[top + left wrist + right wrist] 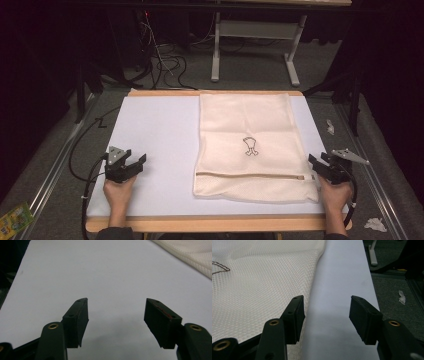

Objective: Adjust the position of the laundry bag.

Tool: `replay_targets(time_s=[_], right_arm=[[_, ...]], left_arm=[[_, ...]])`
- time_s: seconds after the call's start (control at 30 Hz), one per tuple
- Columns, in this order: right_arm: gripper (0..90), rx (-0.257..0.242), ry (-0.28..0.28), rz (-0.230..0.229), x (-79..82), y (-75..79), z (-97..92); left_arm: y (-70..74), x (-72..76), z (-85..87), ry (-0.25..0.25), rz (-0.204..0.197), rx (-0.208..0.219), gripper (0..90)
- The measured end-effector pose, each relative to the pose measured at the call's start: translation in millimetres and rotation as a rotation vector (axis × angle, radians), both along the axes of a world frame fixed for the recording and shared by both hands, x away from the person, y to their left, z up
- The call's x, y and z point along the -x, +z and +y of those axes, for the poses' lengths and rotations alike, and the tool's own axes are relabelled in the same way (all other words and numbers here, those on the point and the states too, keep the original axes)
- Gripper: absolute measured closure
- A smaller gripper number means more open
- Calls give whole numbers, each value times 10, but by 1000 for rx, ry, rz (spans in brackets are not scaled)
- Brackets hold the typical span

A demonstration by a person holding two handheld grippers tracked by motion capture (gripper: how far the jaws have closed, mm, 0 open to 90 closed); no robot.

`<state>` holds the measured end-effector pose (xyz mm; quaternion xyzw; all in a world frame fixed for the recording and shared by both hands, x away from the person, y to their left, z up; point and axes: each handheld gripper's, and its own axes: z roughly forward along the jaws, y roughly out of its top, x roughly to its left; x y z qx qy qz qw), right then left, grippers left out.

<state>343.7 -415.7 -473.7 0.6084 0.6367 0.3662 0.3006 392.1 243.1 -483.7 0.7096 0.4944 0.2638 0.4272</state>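
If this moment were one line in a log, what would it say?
left gripper: open, over bare table | right gripper: open, beside mesh bag edge | bag: flat, zipper closed, unheld

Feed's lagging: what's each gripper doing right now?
Left gripper: open, holding nothing, over bare table.
Right gripper: open, holding nothing, at the mesh bag's edge.

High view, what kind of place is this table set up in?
Probably a lab or recording workspace, not a home: a white-topped wooden table holds just a cream mesh zip bag, loose black cables trail over grey carpet, and a grey metal desk frame stands behind.
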Motion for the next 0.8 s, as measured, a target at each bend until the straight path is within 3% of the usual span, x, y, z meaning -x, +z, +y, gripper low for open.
replay_targets(time_s=[0.5,0.67,0.8], right_arm=[[460,-6,14,6,-7,-1,-7],[450,0,13,19,-21,-3,-3],[449,-5,15,23,-26,-3,-7]], left_arm=[[3,-15,1,-26,14,4,370],[7,-43,8,-18,41,4,395],[9,-46,7,-3,40,3,397]])
